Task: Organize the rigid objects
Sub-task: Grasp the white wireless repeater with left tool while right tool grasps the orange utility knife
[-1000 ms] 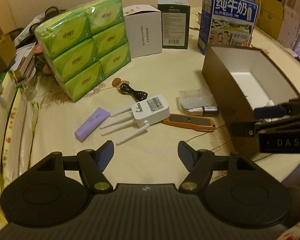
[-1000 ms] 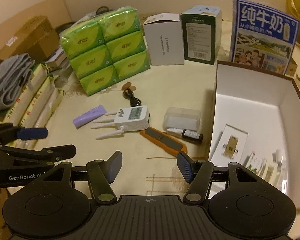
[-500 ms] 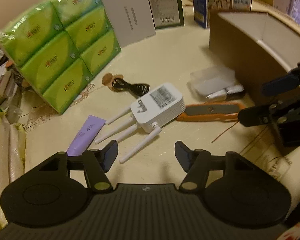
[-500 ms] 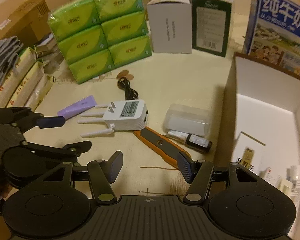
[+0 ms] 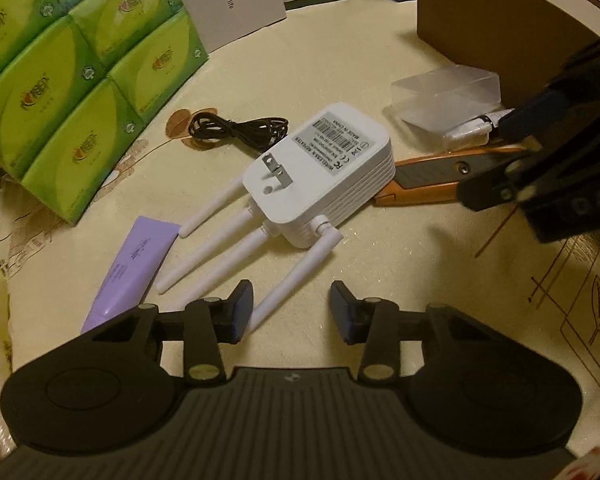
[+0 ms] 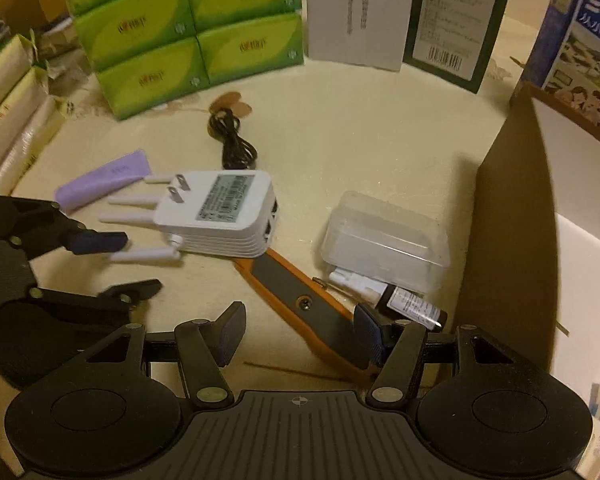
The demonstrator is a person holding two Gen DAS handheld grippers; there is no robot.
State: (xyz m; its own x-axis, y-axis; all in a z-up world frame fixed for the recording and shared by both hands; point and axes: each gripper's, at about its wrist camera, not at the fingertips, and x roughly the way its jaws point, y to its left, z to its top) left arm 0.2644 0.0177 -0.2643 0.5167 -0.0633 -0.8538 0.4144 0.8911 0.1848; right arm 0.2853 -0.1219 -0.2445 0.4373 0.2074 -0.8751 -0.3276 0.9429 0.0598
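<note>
The orange knife lies slantwise between the open right gripper fingers, beside the white repeater facing the open, empty left gripper.

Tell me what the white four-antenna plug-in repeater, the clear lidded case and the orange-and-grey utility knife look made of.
White four-antenna repeater: matte moulded plastic with ribbed sides; its plug prongs look like metal.
Clear lidded case: frosted, translucent plastic; contents show faintly.
Orange-and-grey utility knife: probably an orange plastic shell with a dull grey inlay, perhaps rubber, and a metal screw.
</note>
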